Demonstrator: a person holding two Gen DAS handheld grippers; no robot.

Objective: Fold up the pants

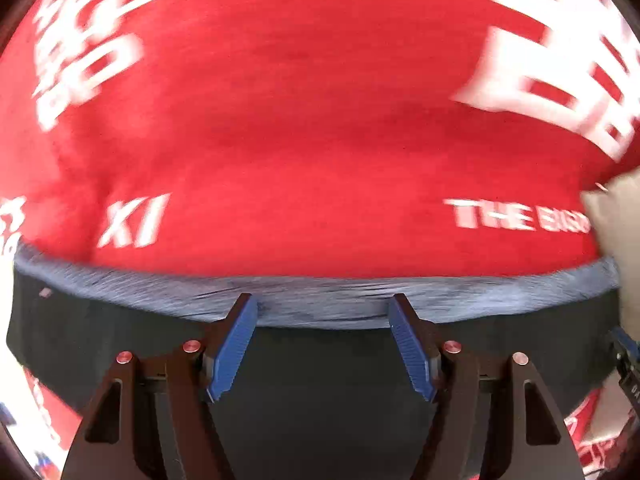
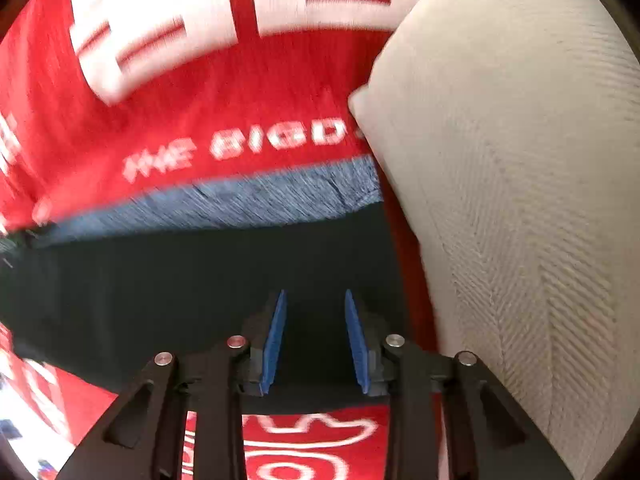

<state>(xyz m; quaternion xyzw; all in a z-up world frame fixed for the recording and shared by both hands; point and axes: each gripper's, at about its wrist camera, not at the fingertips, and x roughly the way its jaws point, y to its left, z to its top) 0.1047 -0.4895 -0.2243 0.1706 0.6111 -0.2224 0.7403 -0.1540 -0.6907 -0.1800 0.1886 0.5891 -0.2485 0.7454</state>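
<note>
Lying flat on red printed cloth (image 1: 304,120): dark pants (image 1: 320,364), grey-blue band (image 1: 320,300) outward. Left gripper (image 1: 322,344) wide, right gripper (image 2: 314,340) narrower, both empty, poised above for pinching. Beige cushion (image 2: 520,200) alongside.

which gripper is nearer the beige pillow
Right. The right gripper hovers over the dark pants right beside the beige pillow; the left gripper sits further along the pants, pillow at its view's far edge.

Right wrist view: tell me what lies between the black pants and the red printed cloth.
A blue-grey heathered band, seemingly the pants' waistband, runs between them in the right wrist view, with the red cloth beyond it.
</note>
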